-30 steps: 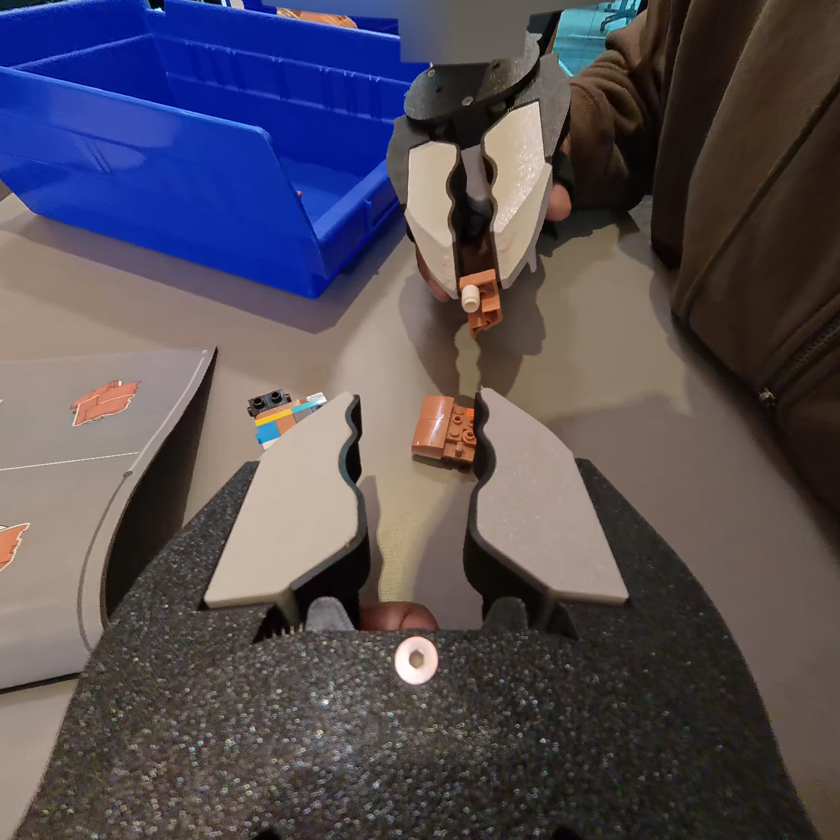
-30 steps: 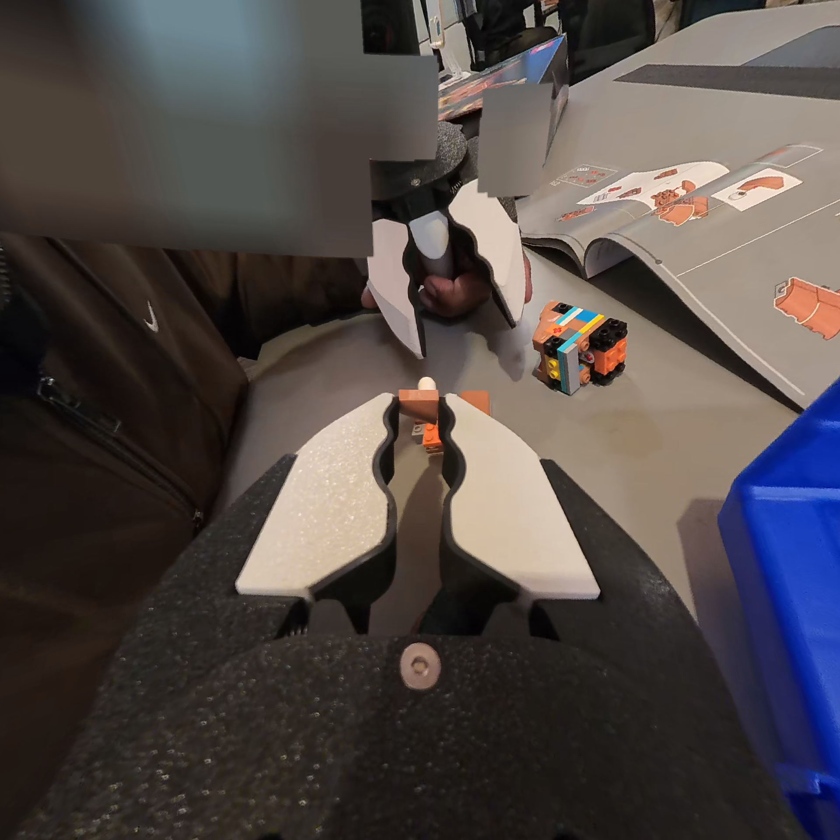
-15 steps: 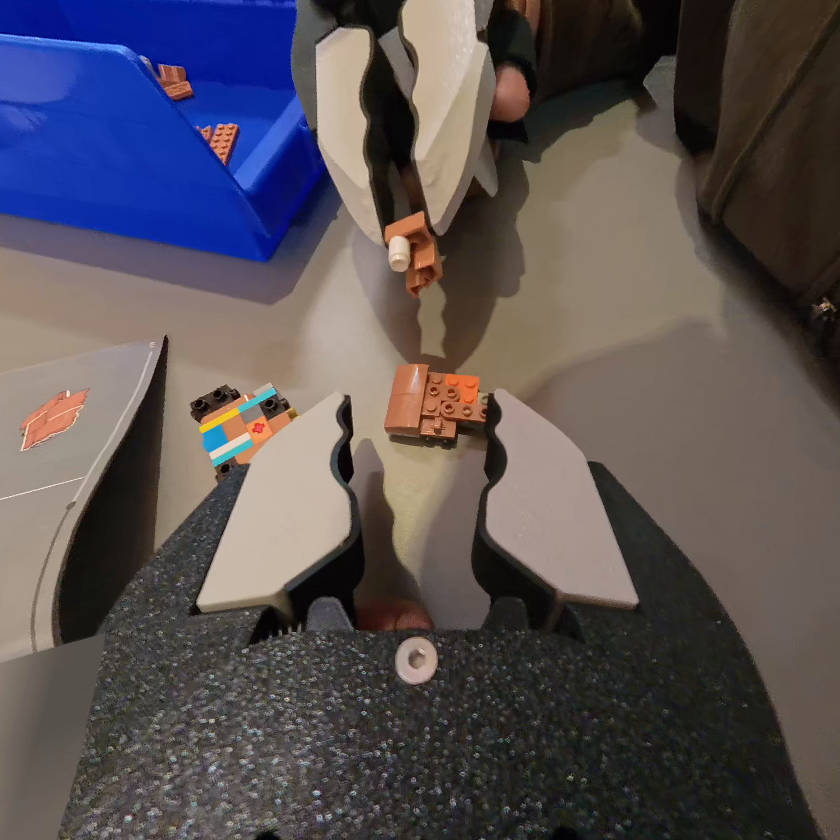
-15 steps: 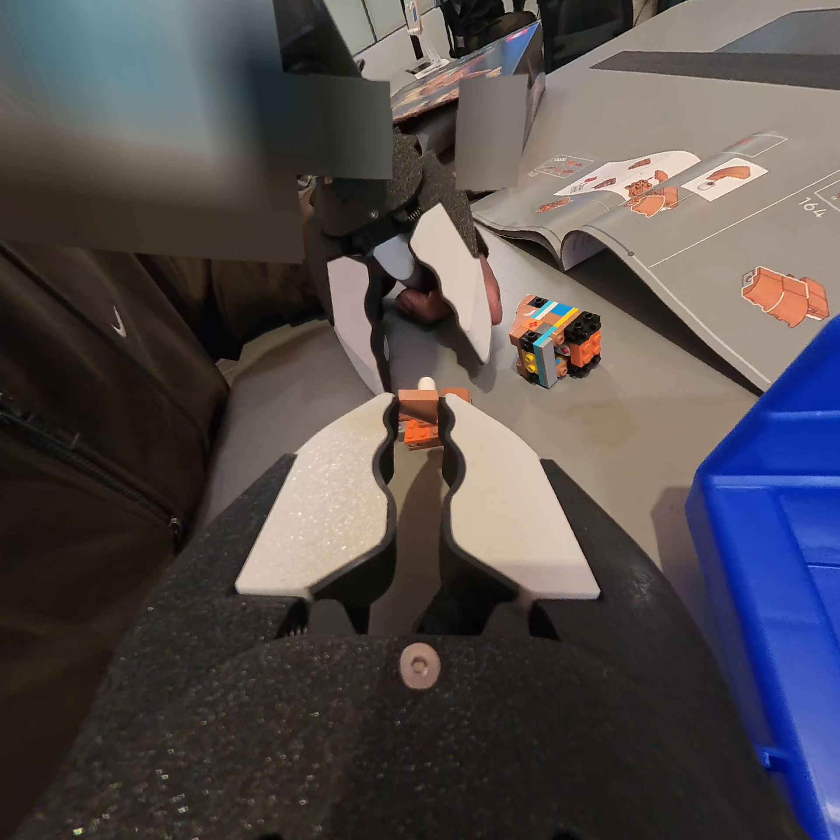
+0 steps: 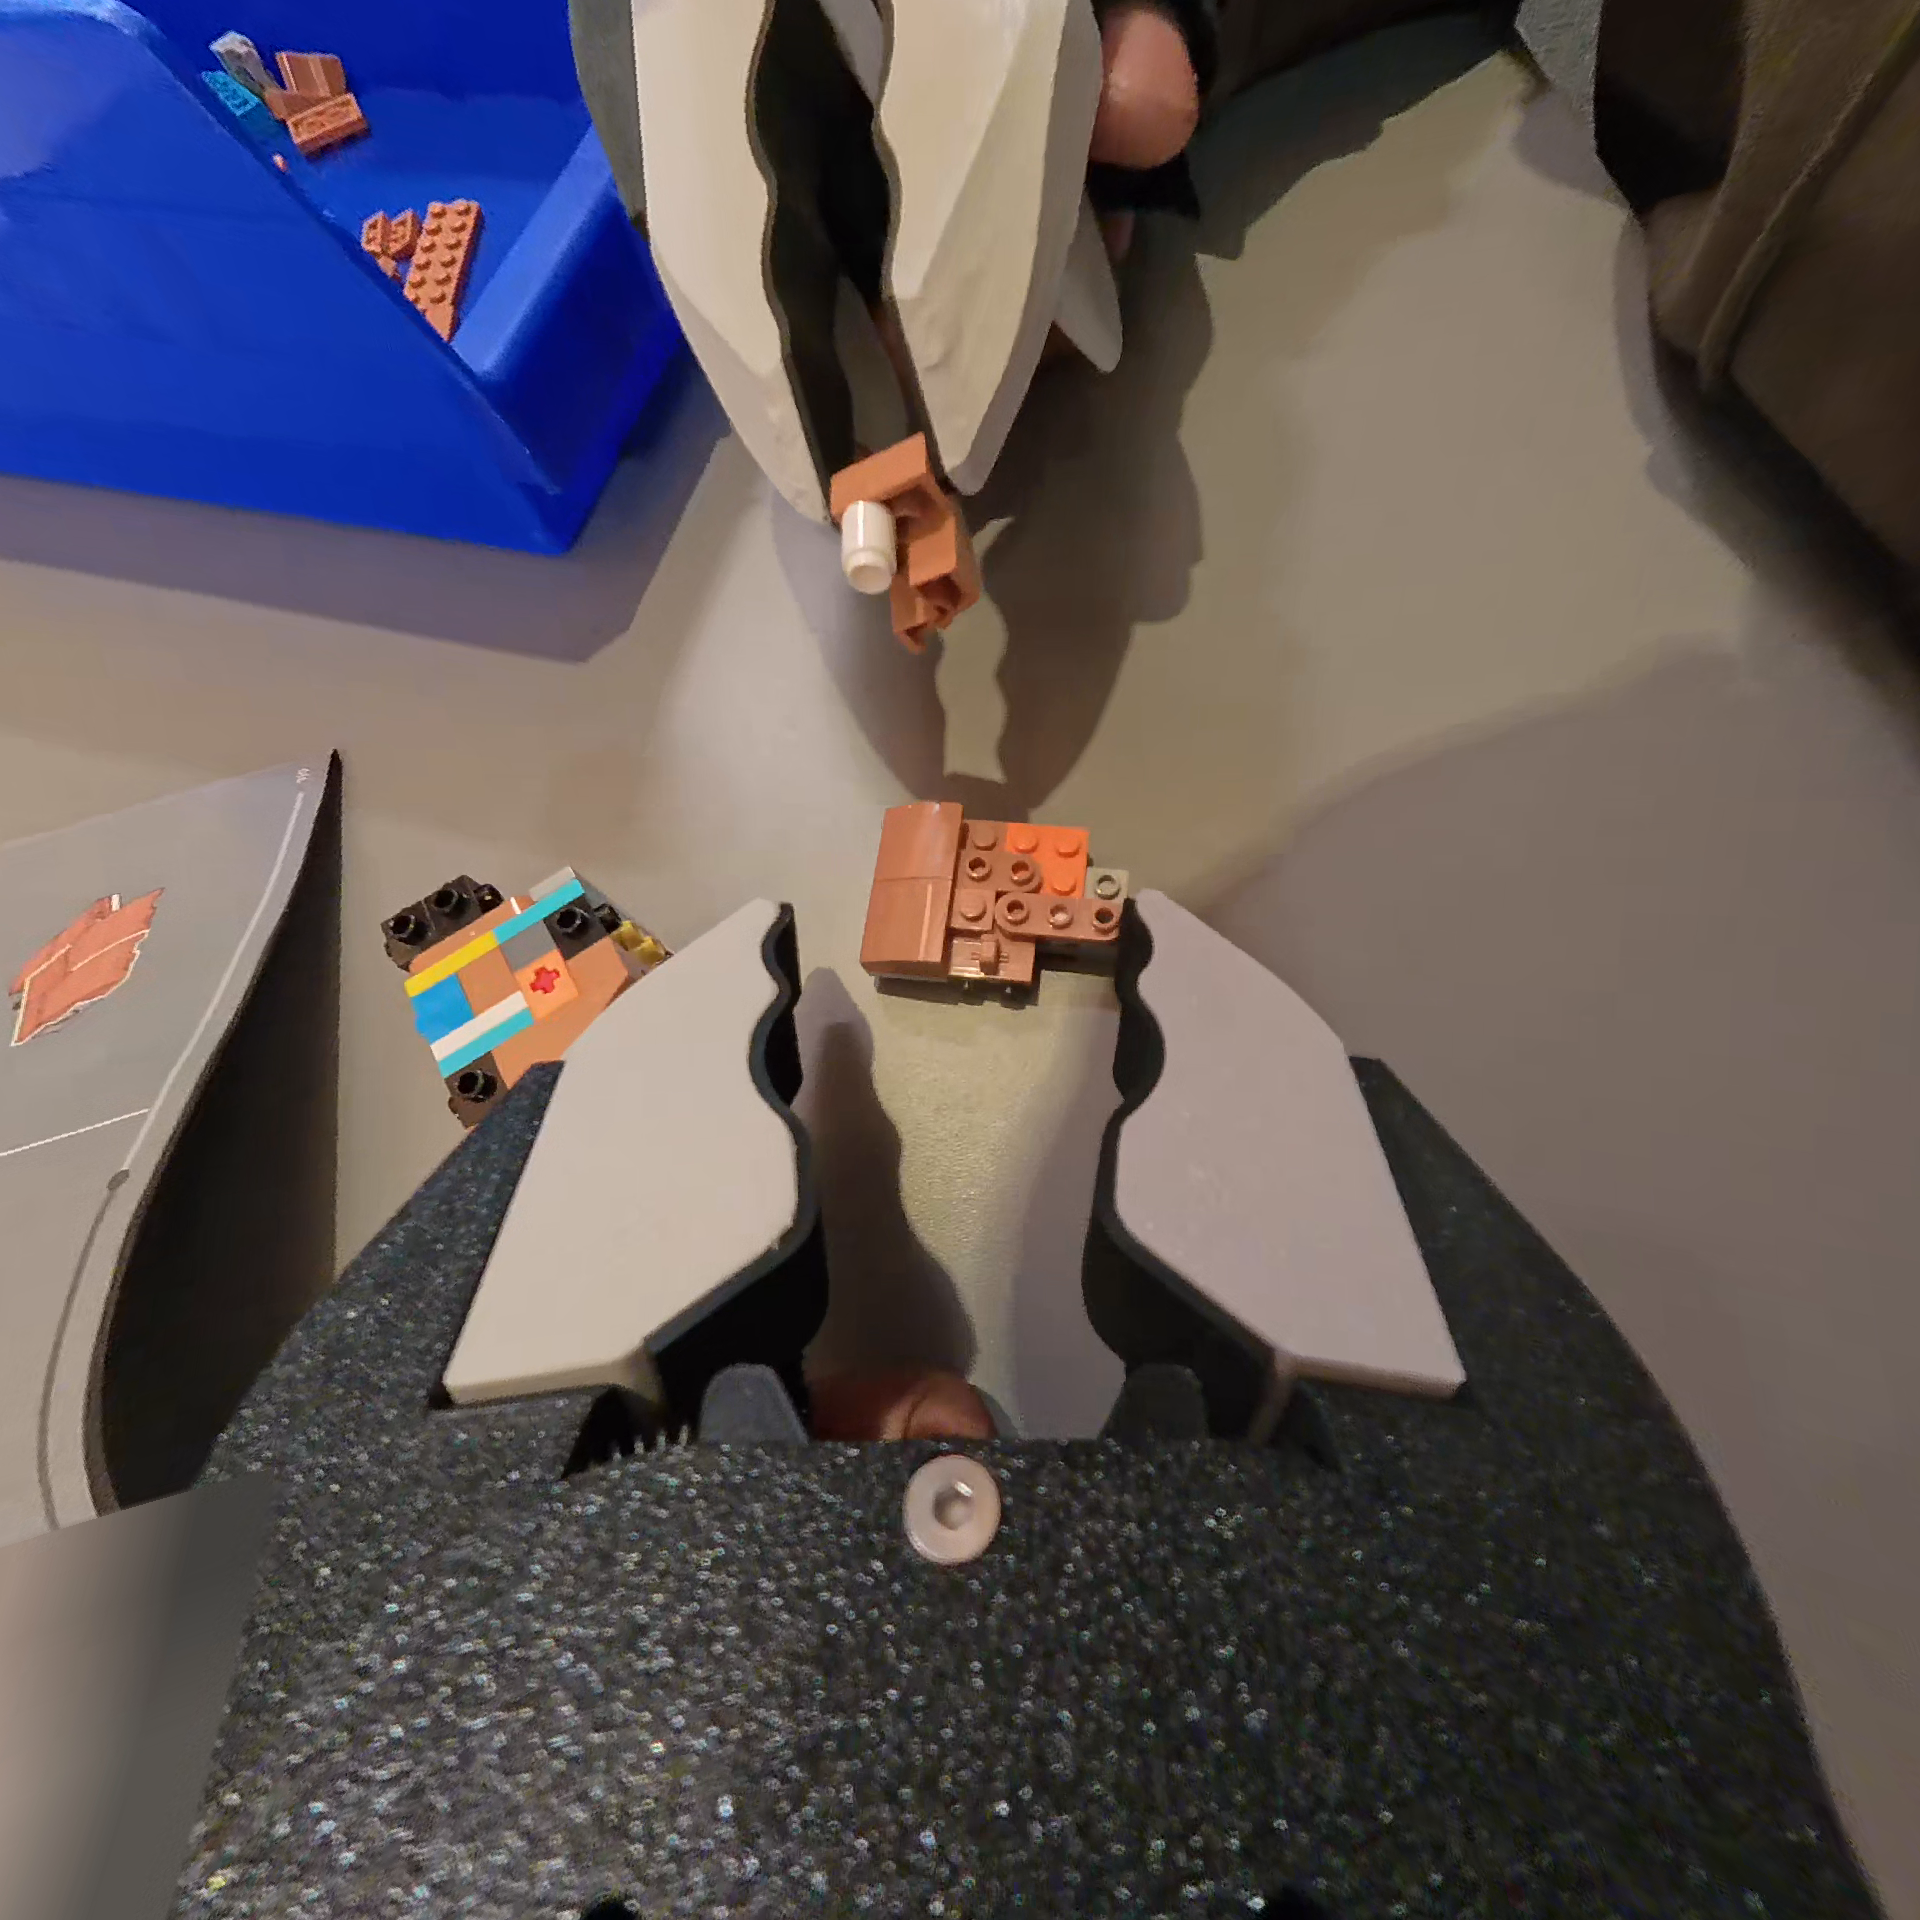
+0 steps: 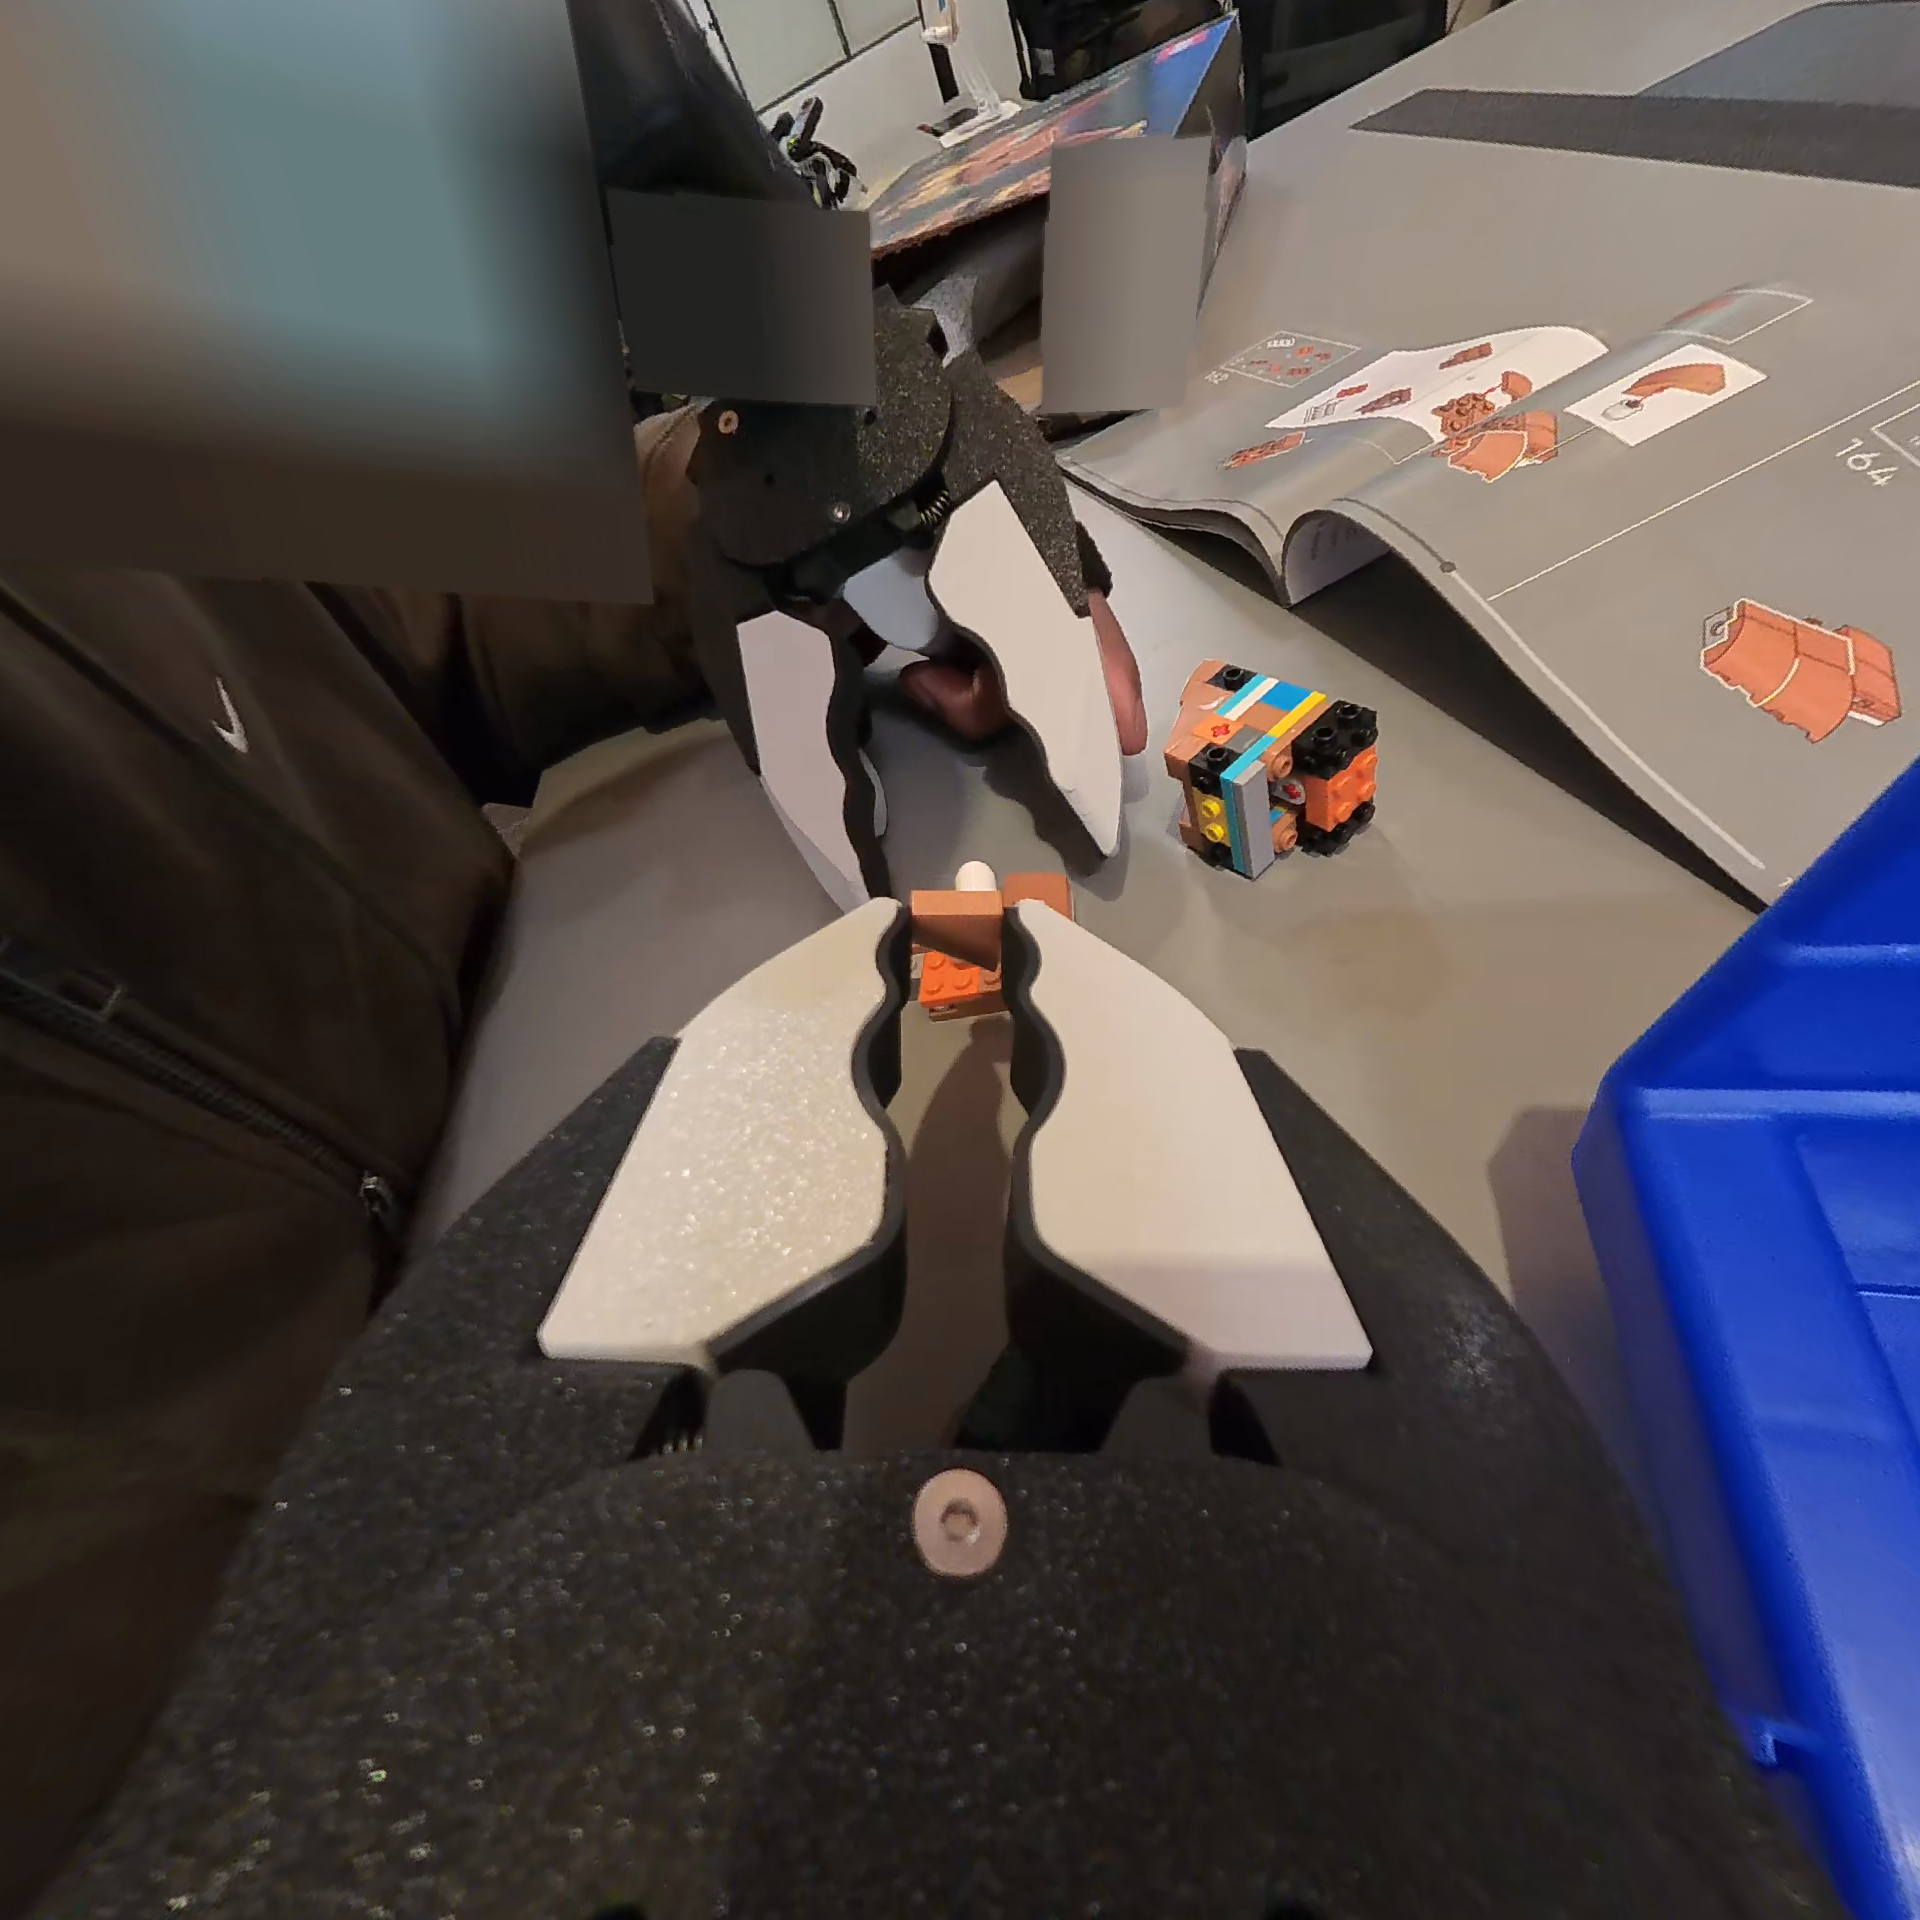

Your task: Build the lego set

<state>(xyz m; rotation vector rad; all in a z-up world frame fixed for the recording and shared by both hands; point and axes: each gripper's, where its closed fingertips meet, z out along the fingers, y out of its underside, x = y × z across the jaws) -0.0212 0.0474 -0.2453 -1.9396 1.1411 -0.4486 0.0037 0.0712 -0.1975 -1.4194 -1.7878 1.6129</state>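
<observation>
Left tool spread, straddling brown assembly; right tool pinching brick.

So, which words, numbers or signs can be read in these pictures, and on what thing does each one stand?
I do not copy writing out; this is where it stands.
Instruction booklet: a printed page number and small step numbers beside the drawings, some too small to read.
Dark jacket: a small white logo mark on the chest.
Blue bin: no writing visible.
</observation>
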